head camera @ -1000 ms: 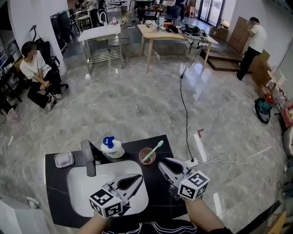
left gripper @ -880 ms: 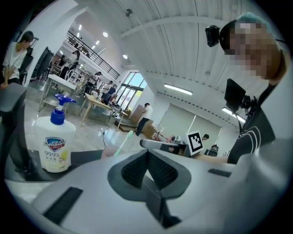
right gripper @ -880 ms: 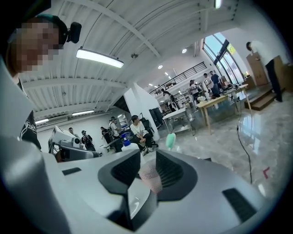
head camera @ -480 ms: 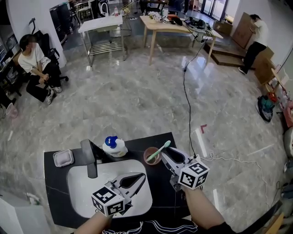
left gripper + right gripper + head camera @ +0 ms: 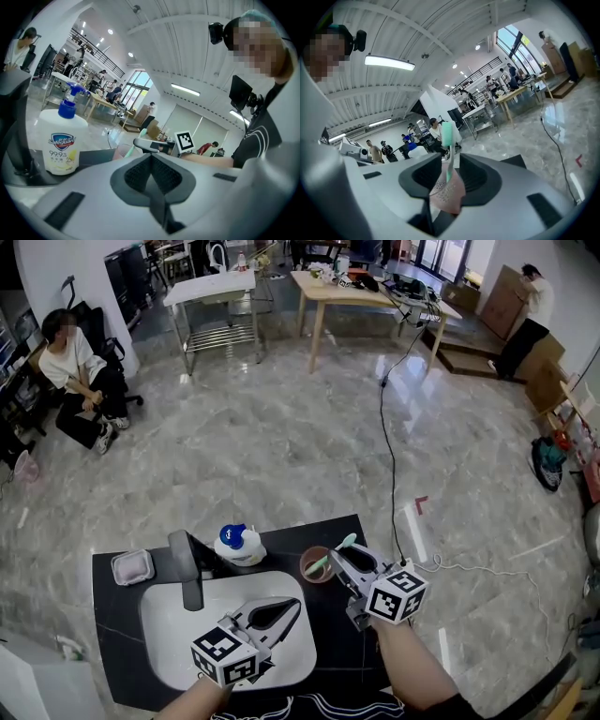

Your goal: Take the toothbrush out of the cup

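Note:
A pink translucent cup (image 5: pixel 315 565) stands on the black counter, right of the sink. A mint-green toothbrush (image 5: pixel 336 549) leans out of it to the right. My right gripper (image 5: pixel 336 562) reaches the cup from the right, and its jaws stand wide apart. In the right gripper view the cup (image 5: pixel 447 192) sits low between the open jaws, and the toothbrush (image 5: pixel 447 136) rises above them. My left gripper (image 5: pixel 292 606) hovers over the white basin with its jaws together and nothing in them. In the left gripper view its jaws (image 5: pixel 151 154) point toward the cup (image 5: pixel 123 151).
A white soap bottle (image 5: pixel 240 546) with a blue pump stands left of the cup, beside the dark faucet (image 5: pixel 185 563). A soap dish (image 5: pixel 130 566) sits at the counter's left end. The sink basin (image 5: pixel 169 615) fills the counter's middle. A cable (image 5: pixel 389 474) runs across the floor.
My right gripper has moved forward and left to the cup and now has its open jaws on either side of it. The left gripper has barely shifted.

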